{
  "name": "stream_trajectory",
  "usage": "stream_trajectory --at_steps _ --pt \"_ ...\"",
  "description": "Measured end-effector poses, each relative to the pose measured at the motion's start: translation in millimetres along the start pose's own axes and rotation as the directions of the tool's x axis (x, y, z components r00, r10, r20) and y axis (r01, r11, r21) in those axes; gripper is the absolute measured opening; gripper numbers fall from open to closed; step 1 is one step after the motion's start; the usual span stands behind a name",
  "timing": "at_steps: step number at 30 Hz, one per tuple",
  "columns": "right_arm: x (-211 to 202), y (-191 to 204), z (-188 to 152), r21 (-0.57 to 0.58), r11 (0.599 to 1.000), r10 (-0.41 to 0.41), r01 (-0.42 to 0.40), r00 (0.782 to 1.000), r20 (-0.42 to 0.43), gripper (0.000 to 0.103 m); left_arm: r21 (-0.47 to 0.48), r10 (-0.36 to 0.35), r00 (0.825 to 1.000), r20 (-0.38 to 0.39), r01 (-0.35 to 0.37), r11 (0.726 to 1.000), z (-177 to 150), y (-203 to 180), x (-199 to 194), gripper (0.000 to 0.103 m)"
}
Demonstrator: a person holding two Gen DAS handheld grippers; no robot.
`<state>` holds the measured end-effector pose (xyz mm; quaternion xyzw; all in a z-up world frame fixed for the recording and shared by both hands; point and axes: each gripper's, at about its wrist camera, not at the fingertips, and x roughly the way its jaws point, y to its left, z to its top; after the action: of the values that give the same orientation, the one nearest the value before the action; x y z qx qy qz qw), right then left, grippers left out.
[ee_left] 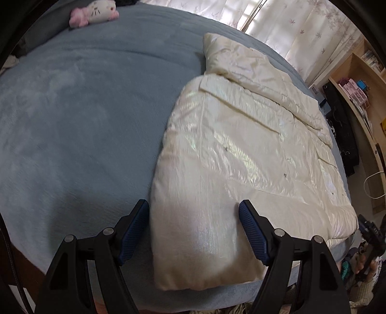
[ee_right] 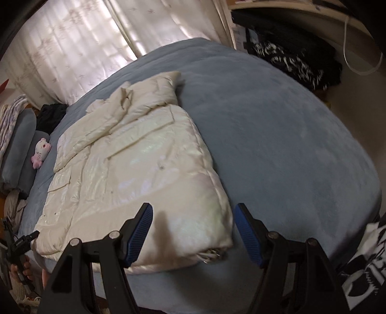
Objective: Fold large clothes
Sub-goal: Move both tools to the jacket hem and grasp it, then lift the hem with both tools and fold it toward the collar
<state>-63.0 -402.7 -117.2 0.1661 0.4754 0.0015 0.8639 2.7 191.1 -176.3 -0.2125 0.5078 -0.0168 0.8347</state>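
A large cream, shiny puffer jacket lies flat on a blue-grey bed, with a sleeve folded across its upper part. My left gripper is open and empty, hovering over the jacket's near left hem corner. In the right wrist view the jacket lies left of centre on the bed. My right gripper is open and empty above the jacket's near right hem corner. The left gripper also shows at the lower left edge of the right wrist view, and the right gripper at the lower right edge of the left wrist view.
A pink and white plush toy lies at the bed's head, also seen beside grey pillows. Curtains hang behind the bed. Shelves and dark clothes stand beyond the far side.
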Motion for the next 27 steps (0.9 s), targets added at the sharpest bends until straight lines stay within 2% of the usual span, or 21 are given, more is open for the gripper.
stream_trajectory --at_steps 5,11,17,19,20,21,22,23,24,27 --pt "24 -11 -11 0.075 0.995 0.067 -0.063 0.996 -0.057 0.07 -0.016 -0.02 1.0 0.002 0.02 1.0 -1 -2 12 0.076" --pt "46 -18 -17 0.187 0.967 0.179 -0.171 0.983 -0.03 0.074 -0.031 -0.043 0.999 0.018 0.044 0.999 -1 0 25 0.081" --pt "54 -6 -21 0.154 0.973 0.176 -0.172 0.984 -0.012 0.074 -0.03 -0.021 0.998 0.06 0.023 0.999 -1 -5 34 0.085" --pt "54 -2 -22 0.137 0.978 0.162 -0.159 0.987 -0.01 0.071 -0.034 -0.004 0.997 0.078 0.006 0.999 -2 -9 36 0.085" --pt "53 -1 -22 0.134 0.978 0.16 -0.158 0.987 -0.008 0.065 -0.037 0.0 0.997 0.083 0.003 0.999 -2 -9 36 0.083" --pt "54 -1 -22 0.136 0.977 0.166 -0.164 0.986 -0.007 0.056 -0.046 0.003 0.996 0.091 0.001 0.999 -2 -10 35 0.077" --pt "54 0 -22 0.143 0.974 0.179 -0.176 0.984 -0.007 0.052 -0.057 0.004 0.995 0.096 0.001 0.998 -3 -11 35 0.067" --pt "54 1 -23 0.146 0.973 0.183 -0.18 0.983 -0.005 0.046 -0.065 0.003 0.995 0.096 0.003 0.998 -3 -10 34 0.062" --pt "53 3 -23 0.146 0.973 0.182 -0.18 0.983 -0.002 0.041 -0.078 -0.007 0.995 0.099 0.014 0.997 -3 -11 33 0.05" --pt "50 11 -23 0.133 0.978 0.162 -0.161 0.987 0.005 0.032 -0.124 -0.021 0.994 0.111 0.034 0.992 -3 -14 28 0.03"
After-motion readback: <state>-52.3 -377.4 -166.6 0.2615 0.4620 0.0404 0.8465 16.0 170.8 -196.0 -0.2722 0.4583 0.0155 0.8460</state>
